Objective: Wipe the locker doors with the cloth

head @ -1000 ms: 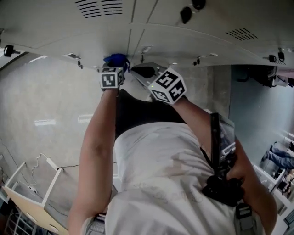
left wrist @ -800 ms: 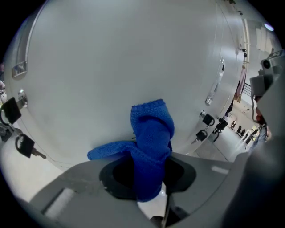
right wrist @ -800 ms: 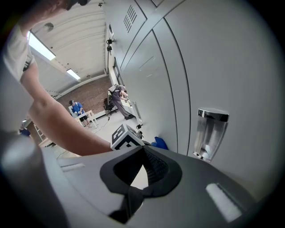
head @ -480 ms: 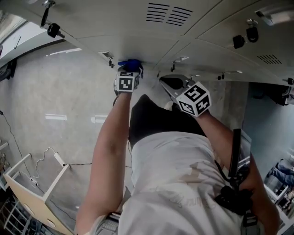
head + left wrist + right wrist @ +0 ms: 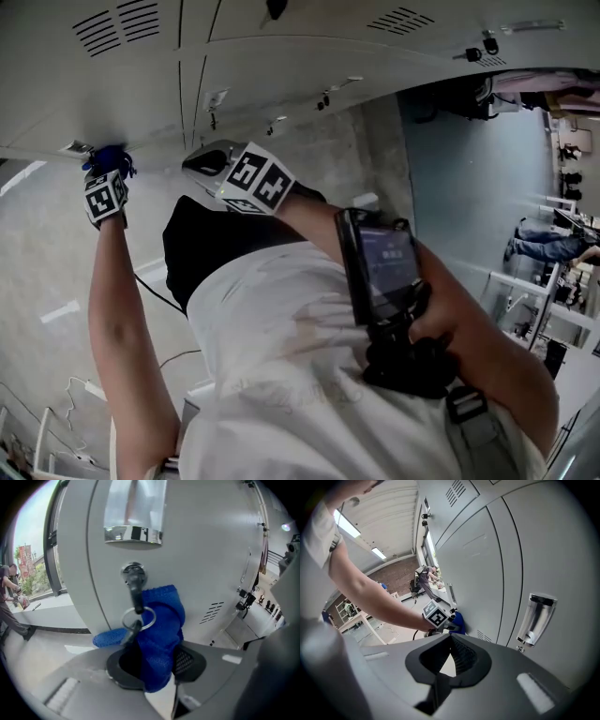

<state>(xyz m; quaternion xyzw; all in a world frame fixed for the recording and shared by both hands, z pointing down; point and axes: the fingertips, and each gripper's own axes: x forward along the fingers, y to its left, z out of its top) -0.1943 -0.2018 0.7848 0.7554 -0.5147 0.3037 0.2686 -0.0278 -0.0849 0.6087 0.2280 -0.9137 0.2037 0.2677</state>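
Where the left gripper meets the lockers, its jaws are clamped on a folded blue cloth. The cloth stands up between the pads and lies against a grey door.

- Lock: set in that door, just above the cloth. A key hangs from it, and its ring lies across the cloth's left edge.
- Label holder: clear plastic, above the lock.
- Right gripper: jaws brought together with nothing between them. It points along the row of lockers towards the left one. From the head view it seems close to the doors, though contact cannot be judged.
- Lockers: a long row of pale grey doors with slotted vents near their tops.
- Floor: bare grey concrete.
- Device: dark and phone-like, strapped to the person's chest.
- Room: ceiling strip lights, and pale tables well off to the right with people near them.
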